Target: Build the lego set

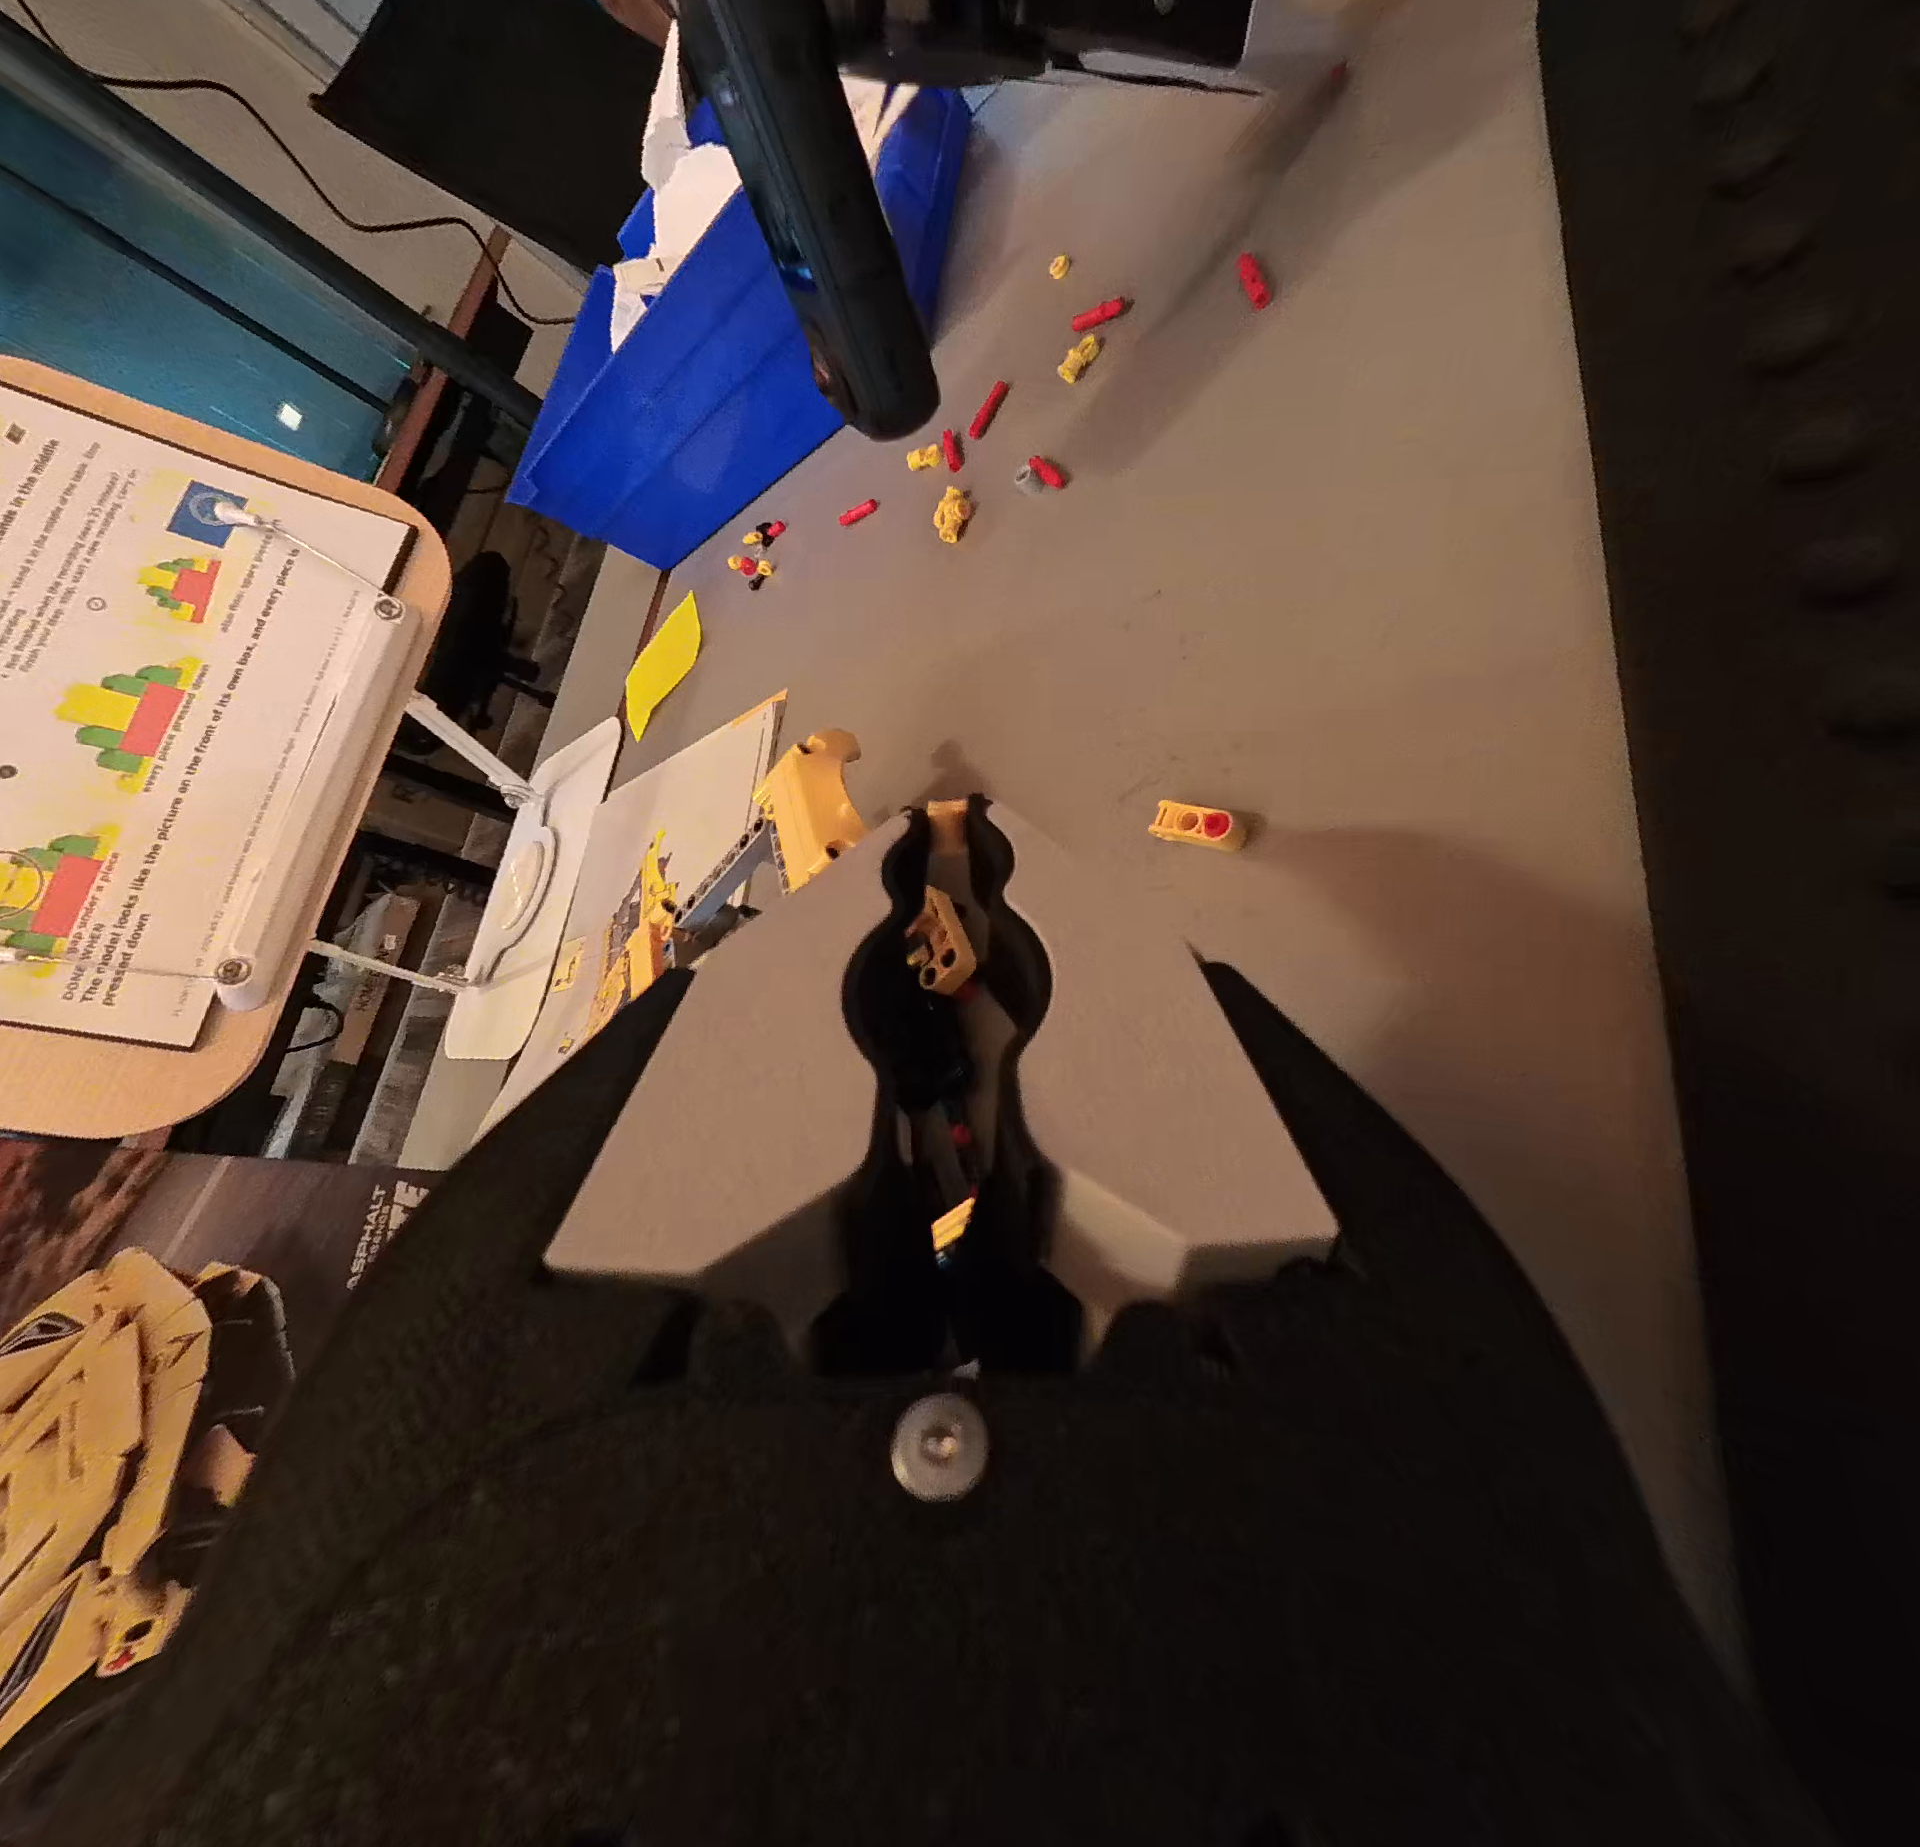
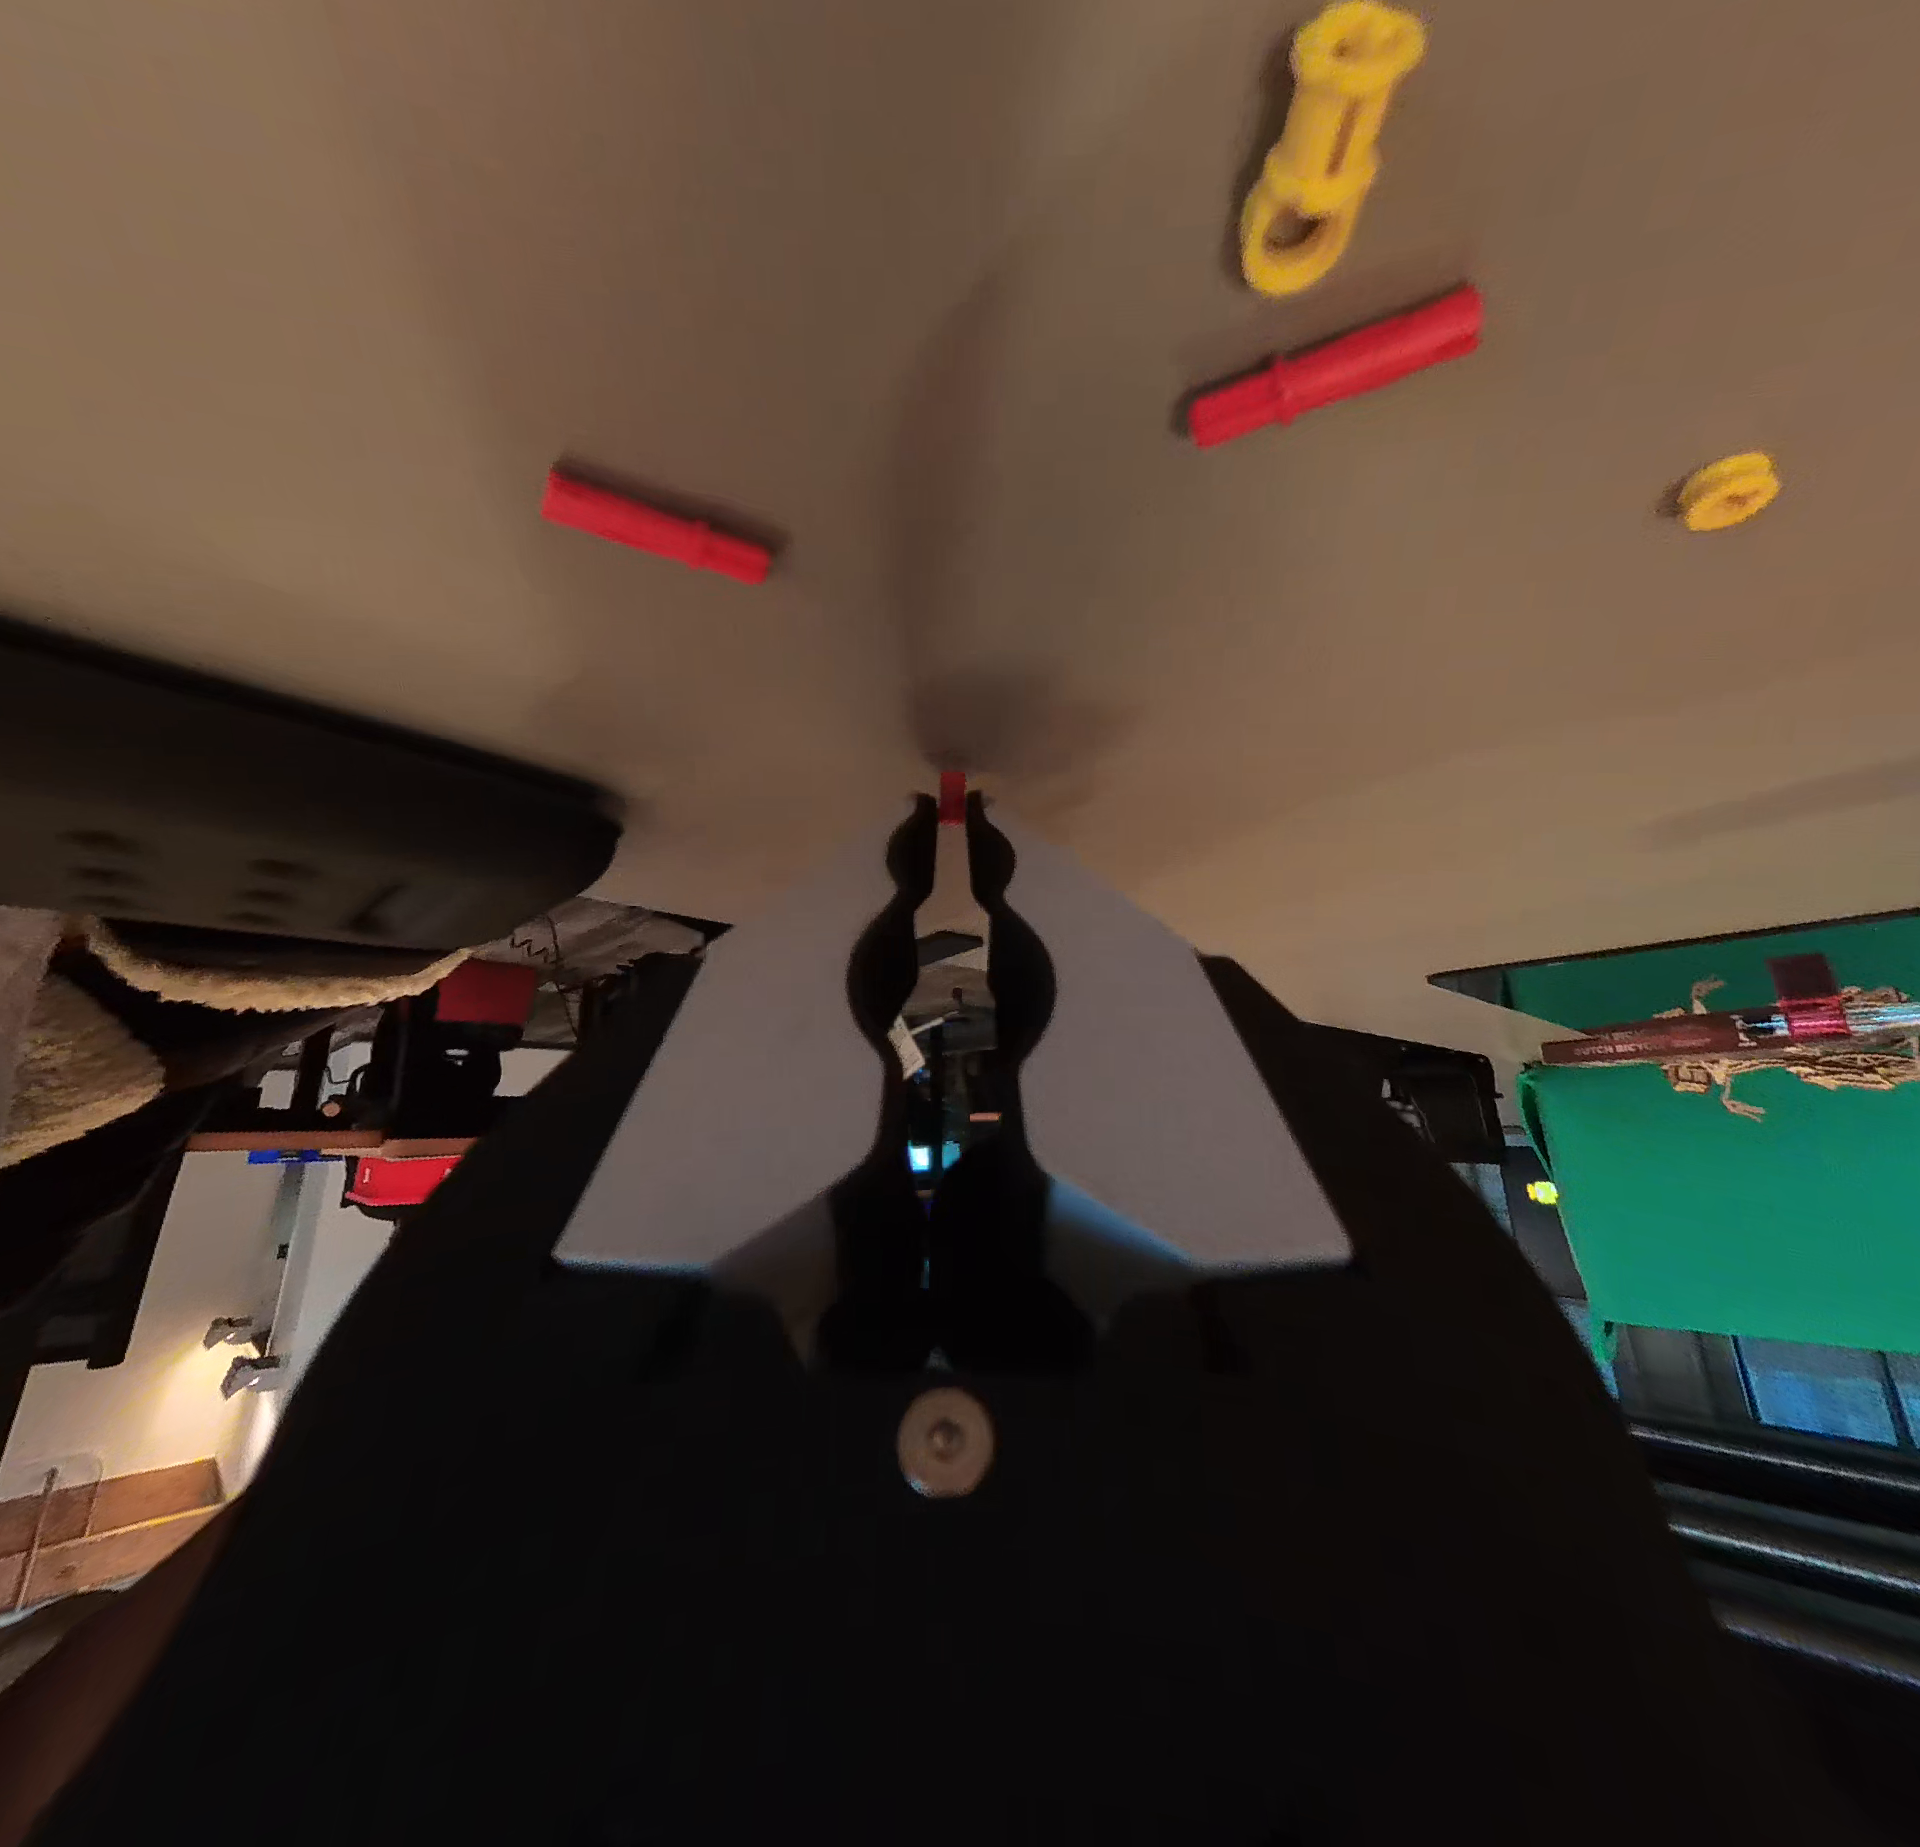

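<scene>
Left gripper (image 1: 948, 810) clamped on yellow-and-black lego assembly (image 1: 940, 950), frame centre, above grey table (image 1: 1299, 602). Right gripper (image 2: 950, 810) pinched on red pin (image 2: 952, 795), tip near table, frame centre. Loose red and yellow pieces (image 1: 951, 514) scattered upper centre of left view; blue bin (image 1: 707, 384) beside them, upper left.

both grippers (image 1: 948, 810) (image 2: 948, 810) are matte black, with scalloped inner finger edges and a silver screw (image 1: 938, 1452) at six o'clock.
</scene>
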Demonstrator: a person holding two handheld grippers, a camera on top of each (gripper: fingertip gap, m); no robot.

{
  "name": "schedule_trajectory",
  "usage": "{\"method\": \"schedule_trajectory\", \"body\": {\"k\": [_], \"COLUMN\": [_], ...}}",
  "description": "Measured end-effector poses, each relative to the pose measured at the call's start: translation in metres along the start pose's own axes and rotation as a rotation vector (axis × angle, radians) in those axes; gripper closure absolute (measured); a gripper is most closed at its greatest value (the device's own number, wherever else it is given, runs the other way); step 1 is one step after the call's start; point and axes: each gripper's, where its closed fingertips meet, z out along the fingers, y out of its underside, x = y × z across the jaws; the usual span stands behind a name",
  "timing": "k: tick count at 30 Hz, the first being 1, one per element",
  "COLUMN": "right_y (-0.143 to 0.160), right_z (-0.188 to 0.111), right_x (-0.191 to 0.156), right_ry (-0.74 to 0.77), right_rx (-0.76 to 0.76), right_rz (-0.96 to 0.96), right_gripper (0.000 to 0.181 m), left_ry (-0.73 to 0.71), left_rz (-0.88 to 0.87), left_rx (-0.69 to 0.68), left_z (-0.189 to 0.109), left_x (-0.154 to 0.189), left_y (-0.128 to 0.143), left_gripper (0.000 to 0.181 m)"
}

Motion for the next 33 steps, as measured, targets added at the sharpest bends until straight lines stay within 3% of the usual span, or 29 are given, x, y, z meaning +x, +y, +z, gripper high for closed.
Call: {"method": "schedule_trajectory", "body": {"k": [11,15,20,23,27,29,33], "right_y": [-0.008,-0.008,-0.012,-0.023,-0.047,-0.054,-0.058], "right_z": [0.000,-0.003,-0.014,-0.029,-0.066,-0.097,-0.189], "right_x": [0.001,0.004,0.011,0.018,0.005,-0.024,-0.094], "right_ry": [0.008,0.031,0.102,0.116,0.051,-0.095,-0.328], "right_rx": [0.006,0.024,0.189,0.431,0.991,1.264,1.787], "right_rz": [-0.023,-0.053,-0.135,-0.139,-0.182,-0.220,-0.320], "right_gripper": [0.171,0.176,0.177,0.177,0.177,0.177,0.177], "left_ry": [0.003,0.003,0.003,0.002,0.006,0.019,0.026], "left_rz": [0.011,0.012,0.011,0.015,0.012,-0.024,-0.194], "left_rx": [-0.010,-0.007,-0.008,-0.008,0.002,0.031,0.148], "left_z": [0.001,0.001,0.000,0.000,0.000,-0.001,-0.008], "left_x": [0.001,0.001,0.001,0.001,0.002,0.003,-0.008], "left_y": [0.002,0.001,0.002,0.002,-0.001,-0.007,-0.028], "left_gripper": [0.175,0.175,0.175,0.175,0.175,0.174,0.175]}}
